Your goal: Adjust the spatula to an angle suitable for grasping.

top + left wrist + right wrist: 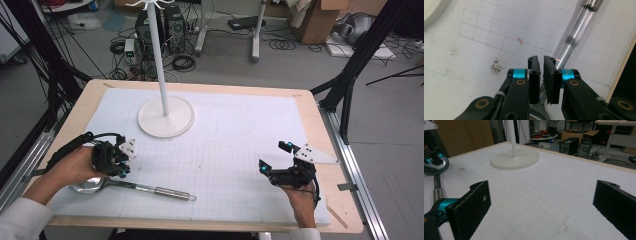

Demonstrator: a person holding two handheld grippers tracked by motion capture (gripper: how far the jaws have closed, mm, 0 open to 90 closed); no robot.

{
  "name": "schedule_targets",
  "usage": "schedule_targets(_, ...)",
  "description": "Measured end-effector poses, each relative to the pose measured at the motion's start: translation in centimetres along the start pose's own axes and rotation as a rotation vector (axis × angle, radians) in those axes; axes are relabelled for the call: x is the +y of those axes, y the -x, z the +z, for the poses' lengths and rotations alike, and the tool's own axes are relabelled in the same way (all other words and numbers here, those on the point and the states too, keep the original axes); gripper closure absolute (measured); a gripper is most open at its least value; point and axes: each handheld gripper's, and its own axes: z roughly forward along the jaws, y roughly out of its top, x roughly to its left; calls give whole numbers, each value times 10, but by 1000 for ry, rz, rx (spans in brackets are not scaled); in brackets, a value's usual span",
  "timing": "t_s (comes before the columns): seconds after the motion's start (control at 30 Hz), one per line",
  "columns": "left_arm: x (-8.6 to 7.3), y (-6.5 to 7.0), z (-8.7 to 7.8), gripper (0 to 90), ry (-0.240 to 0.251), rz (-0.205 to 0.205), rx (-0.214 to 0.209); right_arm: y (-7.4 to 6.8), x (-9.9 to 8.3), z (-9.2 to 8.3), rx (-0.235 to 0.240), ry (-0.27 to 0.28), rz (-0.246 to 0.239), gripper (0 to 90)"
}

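A shiny stainless-steel ladle with a round bowl and a long tubular handle [145, 189] is lying flat on the white gridded mat [225, 150] near the table's front left corner. Its long axis is running almost level across the high view, tilting slightly toward the person as it goes right: the bowl is pointing left, partly under the left hand, and the thicker cylindrical grip end is pointing right toward the middle of the front edge.

The left gripper [121, 169] is hovering just above the bowl end, its jaws standing nearly together with only a narrow slit between them; in the left gripper view [541, 75] nothing is sitting in that slit, and the ladle's thin polished shaft [571, 42] is running away beyond the tips toward the upper right.

The right gripper [264, 167] is resting well apart from the ladle, over the mat's front right part, its jaws spread wide and holding nothing.

The white round-based stand with a slim upright pole [165, 117] is standing at the mat's far left.
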Motion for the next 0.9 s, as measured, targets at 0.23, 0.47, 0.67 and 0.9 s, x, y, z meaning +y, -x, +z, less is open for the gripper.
schedule_targets(0.23, -4, 3, -12, 594, 96, 90, -30, 0, 0, 0, -1, 0, -1, 4)
schedule_targets(0.47, -4, 10, -19, 353, 127, 175, -8, 0, 0, 1, -3, -1, -4, 4)
schedule_targets(0.67, 5, 13, -22, 17, 106, 168, -15, 0, 0, 1, 0, -1, -2, 4)
schedule_targets(0.9, 20, 21, -18, 18, 78, 221, -33, 0, 0, 0, -1, 1, 1, 4)
